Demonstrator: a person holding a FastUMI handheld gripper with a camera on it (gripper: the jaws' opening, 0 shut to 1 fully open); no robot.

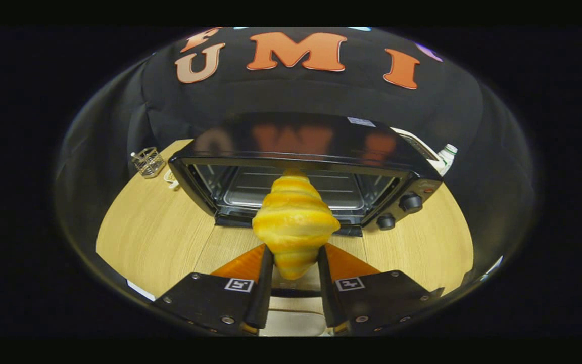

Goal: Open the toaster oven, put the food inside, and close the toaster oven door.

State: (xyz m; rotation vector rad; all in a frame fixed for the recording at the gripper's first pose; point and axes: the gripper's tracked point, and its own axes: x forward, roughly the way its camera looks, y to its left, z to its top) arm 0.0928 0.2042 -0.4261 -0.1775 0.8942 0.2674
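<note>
Fingers [294, 265] clamp the croissant [295, 222] at lower centre, before the open toaster oven [316, 151]: step 2; next, carry it onto the rack [341, 189].

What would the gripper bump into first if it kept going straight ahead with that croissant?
Probably nothing at once: the gripper, shut on the croissant, points into the toaster oven's open mouth. The croissant's tip would likely enter over the wire rack and meet the back wall first, though depth is hard to judge.
</note>
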